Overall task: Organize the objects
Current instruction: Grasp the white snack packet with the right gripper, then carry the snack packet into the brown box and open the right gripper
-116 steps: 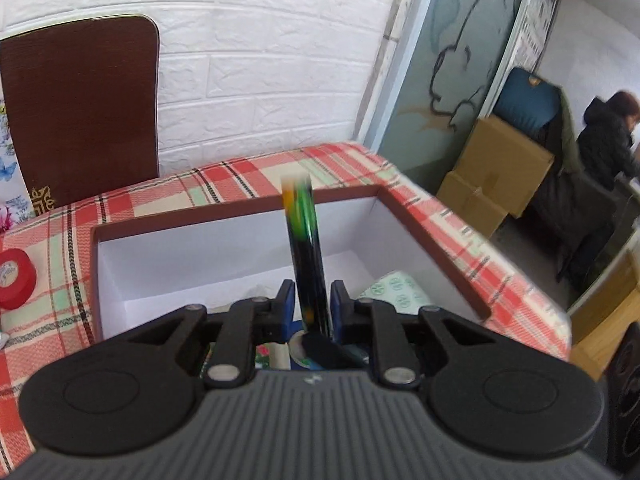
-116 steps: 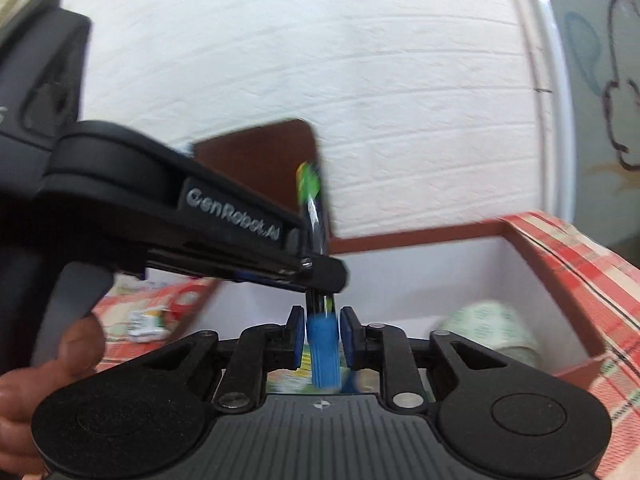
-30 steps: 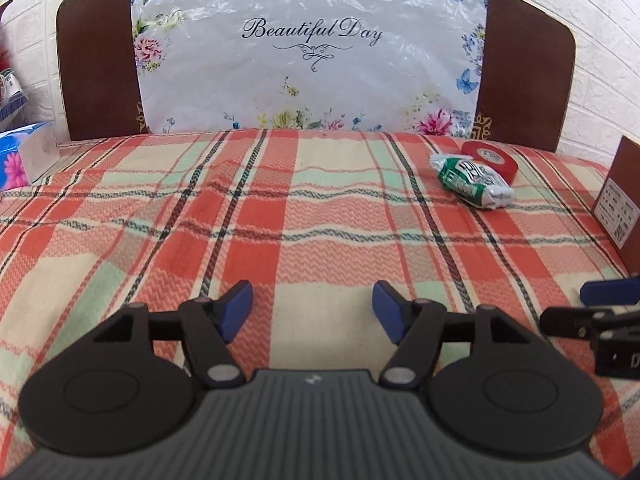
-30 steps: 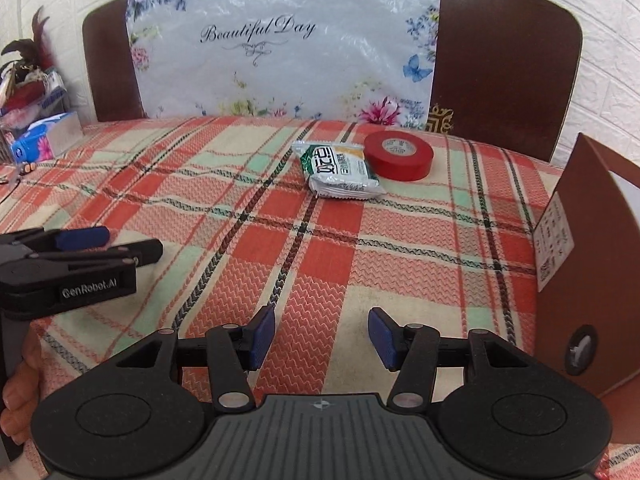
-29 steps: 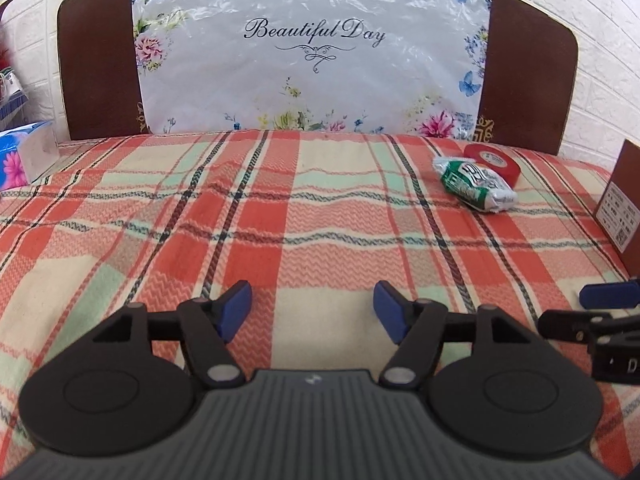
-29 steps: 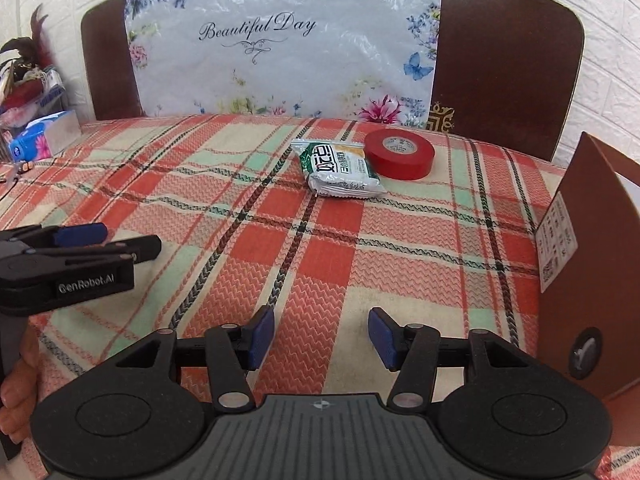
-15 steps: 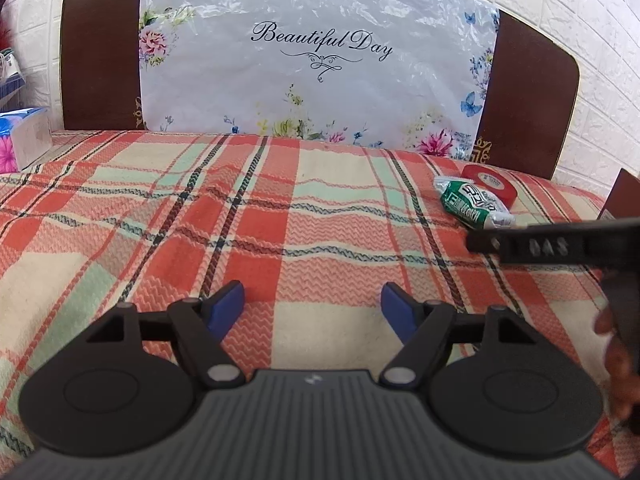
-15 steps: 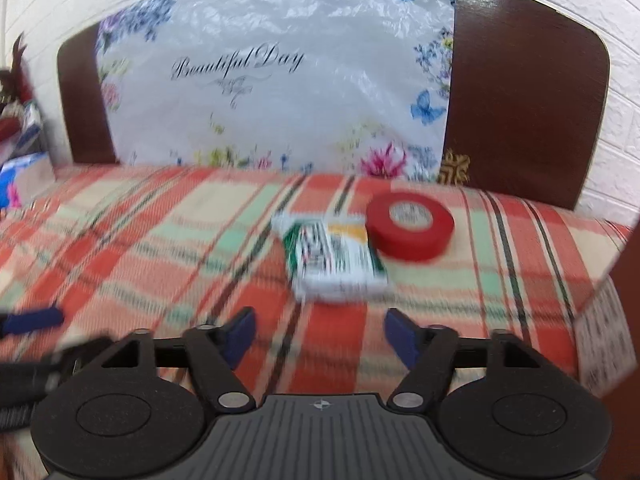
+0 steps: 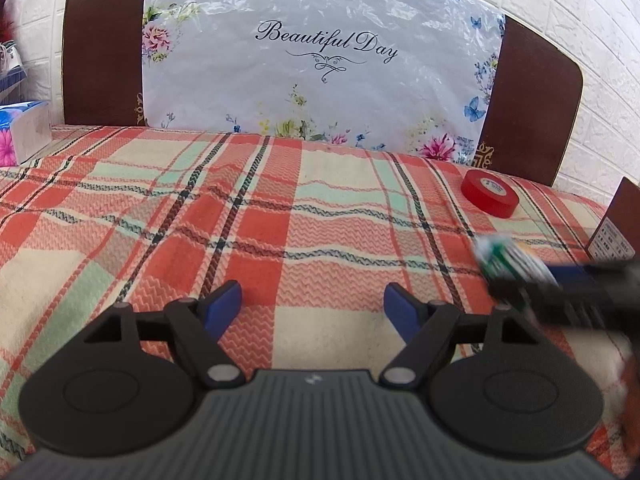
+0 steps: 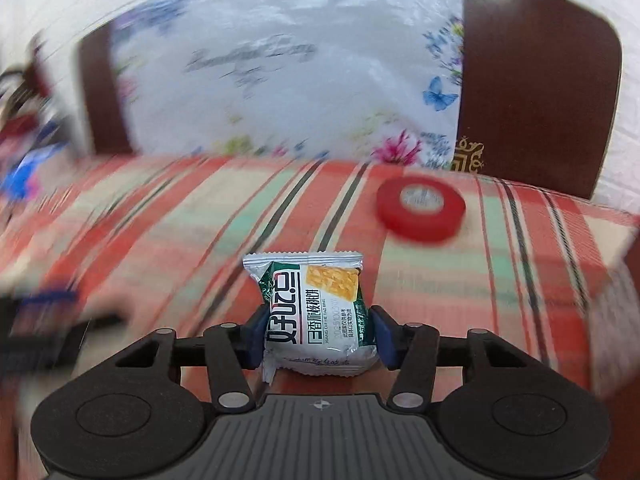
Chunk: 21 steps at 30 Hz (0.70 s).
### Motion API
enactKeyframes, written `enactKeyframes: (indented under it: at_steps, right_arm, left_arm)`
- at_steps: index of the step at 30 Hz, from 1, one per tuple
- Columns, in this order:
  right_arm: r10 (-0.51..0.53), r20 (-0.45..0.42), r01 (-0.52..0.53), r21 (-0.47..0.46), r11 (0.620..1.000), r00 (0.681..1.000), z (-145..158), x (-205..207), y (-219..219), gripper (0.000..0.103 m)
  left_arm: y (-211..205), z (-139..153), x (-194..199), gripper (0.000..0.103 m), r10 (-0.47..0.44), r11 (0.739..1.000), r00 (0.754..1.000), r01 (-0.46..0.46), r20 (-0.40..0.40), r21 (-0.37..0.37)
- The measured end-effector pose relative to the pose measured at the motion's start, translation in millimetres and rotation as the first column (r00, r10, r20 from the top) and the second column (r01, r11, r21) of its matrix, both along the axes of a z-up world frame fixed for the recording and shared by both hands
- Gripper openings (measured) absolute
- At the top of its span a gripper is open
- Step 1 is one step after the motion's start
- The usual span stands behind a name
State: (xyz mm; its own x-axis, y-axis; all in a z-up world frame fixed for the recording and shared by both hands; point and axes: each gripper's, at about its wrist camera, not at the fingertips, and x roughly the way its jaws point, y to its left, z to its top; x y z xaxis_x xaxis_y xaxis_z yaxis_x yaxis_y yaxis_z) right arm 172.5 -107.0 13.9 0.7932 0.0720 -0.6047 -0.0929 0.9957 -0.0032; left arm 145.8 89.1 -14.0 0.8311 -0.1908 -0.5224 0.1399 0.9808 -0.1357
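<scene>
My right gripper (image 10: 318, 334) is shut on a green and white snack packet (image 10: 316, 312) and holds it above the plaid tablecloth (image 10: 160, 240). In the left wrist view the packet (image 9: 510, 260) shows blurred at the right, held by the right gripper (image 9: 516, 280). A red tape roll (image 10: 420, 208) lies on the cloth beyond it; it also shows in the left wrist view (image 9: 489, 193). My left gripper (image 9: 316, 306) is open and empty, low over the cloth.
A brown box (image 9: 618, 224) stands at the right edge. A brown headboard (image 9: 102, 48) with a floral "Beautiful Day" plastic sheet (image 9: 320, 60) backs the surface. A tissue box (image 9: 22, 132) sits far left.
My right gripper moved forward to the snack packet, closed on it and lifted it away from beside the tape roll. The left gripper stayed open and shifted slightly.
</scene>
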Motion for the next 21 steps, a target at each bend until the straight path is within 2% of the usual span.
enactKeyframes:
  at_steps: [5, 8, 9, 11, 13, 14, 18, 20, 21]
  right_arm:
    - [0.095, 0.035, -0.088, -0.162, 0.983, 0.995, -1, -101, 0, 0.053]
    - [0.095, 0.037, -0.087, -0.183, 0.979, 0.995, 0, -140, -13, 0.058]
    - [0.082, 0.036, -0.075, -0.178, 0.981, 0.996, 0, -148, -17, 0.06]
    - [0.057, 0.029, -0.053, -0.138, 0.989, 0.998, 1, -158, -29, 0.071]
    - [0.048, 0.023, -0.046, -0.101, 0.994, 0.999, -1, -164, -36, 0.072]
    - [0.047, 0.023, -0.044, -0.093, 0.995, 0.999, -1, -166, -39, 0.072]
    - [0.06, 0.032, -0.057, -0.08, 0.995, 0.998, -1, -166, -39, 0.07]
    - [0.076, 0.032, -0.073, -0.078, 0.994, 0.997, -3, -163, -39, 0.066]
    - [0.08, 0.027, -0.078, -0.069, 0.995, 0.996, -4, -160, -40, 0.066]
  left_arm:
    - [-5, 1, 0, 0.083, -0.008, 0.999, 1.0, 0.008, -0.007, 0.032]
    - [-15, 5, -4, 0.082, -0.02, 0.996, 0.999, 0.024, -0.041, 0.087]
    - [-19, 8, -8, 0.082, -0.035, 0.997, 0.997, 0.04, -0.063, 0.073]
    - [-25, 18, -20, 0.079, -0.117, 0.992, 0.988, 0.112, -0.102, -0.061]
    - [-38, 27, -32, 0.077, -0.226, 0.962, 0.966, 0.201, -0.126, -0.185]
    - [-48, 31, -37, 0.077, -0.274, 0.946, 0.953, 0.242, -0.131, -0.217]
    - [-87, 37, -49, 0.077, -0.415, 0.901, 0.896, 0.381, -0.155, -0.209]
    - [-101, 30, -48, 0.076, -0.454, 0.887, 0.866, 0.419, -0.209, -0.192]
    - [-106, 25, -46, 0.068, -0.461, 0.885, 0.852, 0.424, -0.246, -0.19]
